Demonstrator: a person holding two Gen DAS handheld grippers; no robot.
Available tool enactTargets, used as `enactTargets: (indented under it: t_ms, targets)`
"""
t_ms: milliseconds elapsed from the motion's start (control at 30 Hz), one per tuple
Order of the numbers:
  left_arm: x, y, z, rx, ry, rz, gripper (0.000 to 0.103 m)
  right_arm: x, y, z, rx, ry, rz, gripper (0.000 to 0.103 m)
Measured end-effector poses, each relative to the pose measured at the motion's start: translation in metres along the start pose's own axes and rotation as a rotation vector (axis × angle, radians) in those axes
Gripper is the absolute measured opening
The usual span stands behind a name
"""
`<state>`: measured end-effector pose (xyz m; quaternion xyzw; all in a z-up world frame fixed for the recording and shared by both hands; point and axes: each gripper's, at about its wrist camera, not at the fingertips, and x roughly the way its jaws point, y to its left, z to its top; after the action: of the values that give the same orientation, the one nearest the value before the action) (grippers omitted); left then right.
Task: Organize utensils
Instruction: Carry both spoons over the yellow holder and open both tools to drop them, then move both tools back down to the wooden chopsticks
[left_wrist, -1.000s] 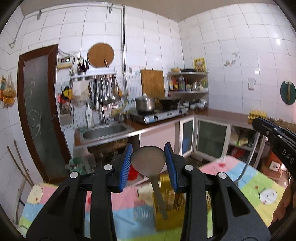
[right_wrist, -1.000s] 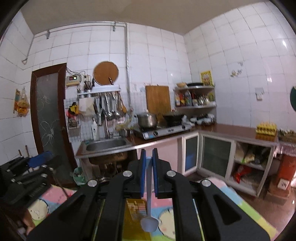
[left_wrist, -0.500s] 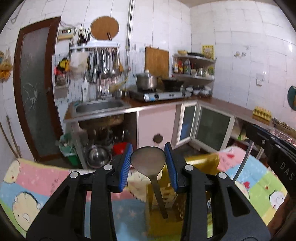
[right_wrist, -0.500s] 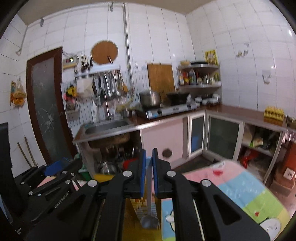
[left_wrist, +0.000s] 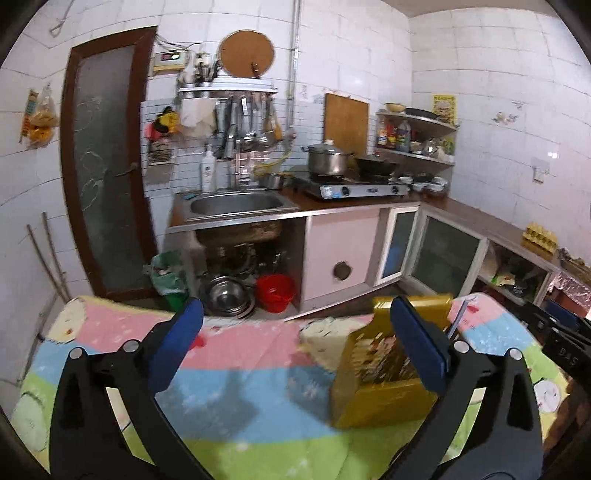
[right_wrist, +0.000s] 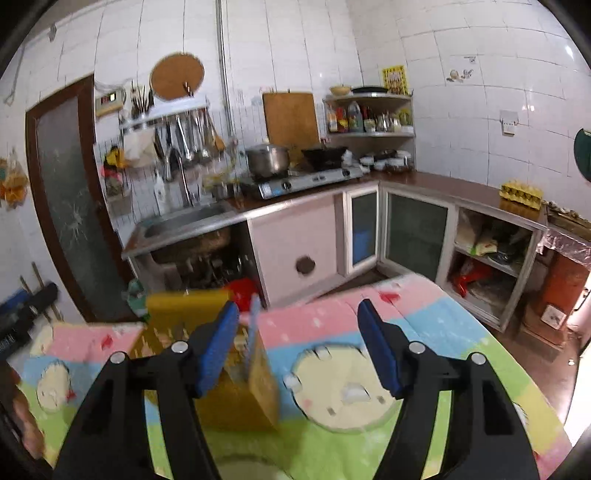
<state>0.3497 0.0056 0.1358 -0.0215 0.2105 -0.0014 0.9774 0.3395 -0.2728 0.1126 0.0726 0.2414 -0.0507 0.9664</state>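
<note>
White-tiled kitchen; sink and gas stove on the far counter. Near field: tabletop under a pastel cartoon-print cloth. Yellow box stands upright on the cloth, open at the top. A pale blue utensil handle sticks up out of it, blurred; its type is not readable. Left hand-held gripper: jaws just opened, spread wide, nothing between the pads; the box sits behind its right pad. Right hand-held gripper: jaws just opened, apart and empty; the box lies behind its left pad.
</note>
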Motion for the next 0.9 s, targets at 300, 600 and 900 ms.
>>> enactTargets:
  t_ms: [300,600,900]
  targets:
    - [-0.007,0.019,-0.077,0.037,0.184,-0.01,0.098,0.004,-0.02,-0.098,-0.031,0.214,-0.053,0.067]
    - [0.007,0.014,-0.15,0.043,0.351,0.009,0.098,0.007,-0.027,-0.156,-0.029,0.315,-0.071,0.067]
    - [0.019,0.007,-0.18,0.065,0.417,0.031,0.098,0.006,-0.03,-0.168,-0.026,0.335,-0.088,0.067]
